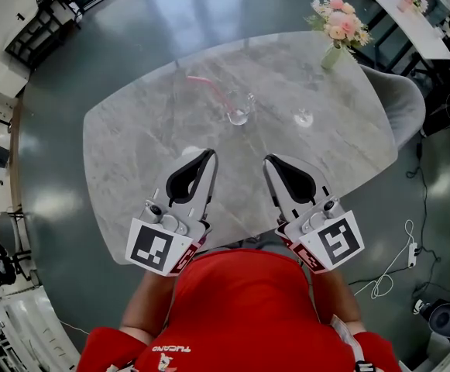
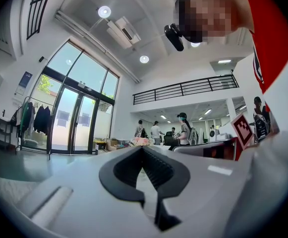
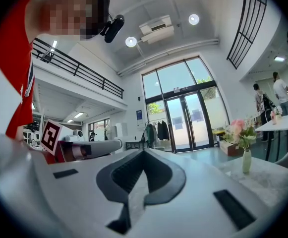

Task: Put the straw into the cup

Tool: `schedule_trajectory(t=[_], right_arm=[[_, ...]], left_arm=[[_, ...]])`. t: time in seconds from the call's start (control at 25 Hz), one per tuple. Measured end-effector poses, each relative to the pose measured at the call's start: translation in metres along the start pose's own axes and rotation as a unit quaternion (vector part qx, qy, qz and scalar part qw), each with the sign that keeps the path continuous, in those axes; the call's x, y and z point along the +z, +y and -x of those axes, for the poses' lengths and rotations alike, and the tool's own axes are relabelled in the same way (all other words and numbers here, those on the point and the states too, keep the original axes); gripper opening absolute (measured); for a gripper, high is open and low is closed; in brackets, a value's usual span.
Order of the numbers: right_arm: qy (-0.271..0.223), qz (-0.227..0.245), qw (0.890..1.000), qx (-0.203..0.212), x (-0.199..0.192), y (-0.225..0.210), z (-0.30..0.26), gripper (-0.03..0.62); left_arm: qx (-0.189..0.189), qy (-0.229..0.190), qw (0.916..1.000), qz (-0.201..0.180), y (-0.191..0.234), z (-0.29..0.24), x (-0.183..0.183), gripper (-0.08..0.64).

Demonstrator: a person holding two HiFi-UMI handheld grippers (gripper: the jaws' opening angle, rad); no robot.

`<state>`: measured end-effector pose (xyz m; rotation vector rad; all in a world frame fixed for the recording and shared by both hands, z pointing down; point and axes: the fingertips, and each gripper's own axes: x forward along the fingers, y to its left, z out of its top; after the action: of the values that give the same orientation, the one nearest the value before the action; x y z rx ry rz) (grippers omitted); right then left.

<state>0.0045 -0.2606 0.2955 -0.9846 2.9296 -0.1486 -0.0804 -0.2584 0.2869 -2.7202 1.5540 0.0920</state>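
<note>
I look steeply down on a grey marble worktop (image 1: 132, 138) with rounded corners. Both grippers hover over its near edge, pointing away from me. The left gripper (image 1: 209, 154) has its jaws pressed together with nothing between them, and its own view shows the black pads meeting at the tip. The right gripper (image 1: 269, 161) is likewise closed and empty. The two sit side by side with a narrow gap between them.

A clear glass cup (image 1: 240, 109) stands near the worktop's middle, well ahead of both grippers, with bare marble in between. A pink straw (image 1: 207, 88) slants from the cup's rim away to the far left; I cannot tell whether its end sits inside the cup. A small glass object (image 1: 304, 118) stands to the right of the cup, apart from it. A vase of pink flowers (image 1: 337, 29) stands by the far right edge. A grey chair (image 1: 401, 103) is just beside the right edge.
</note>
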Motion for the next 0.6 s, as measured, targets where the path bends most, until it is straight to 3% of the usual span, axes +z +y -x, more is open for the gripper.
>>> schedule_trajectory(t=[0.6], right_arm=[[-0.001,0.005,1.0,-0.002,0.002,-0.01,0.004,0.002]], left_arm=[[-0.005,0.002,1.0,0.003,-0.003,-0.012,-0.004,0.005]])
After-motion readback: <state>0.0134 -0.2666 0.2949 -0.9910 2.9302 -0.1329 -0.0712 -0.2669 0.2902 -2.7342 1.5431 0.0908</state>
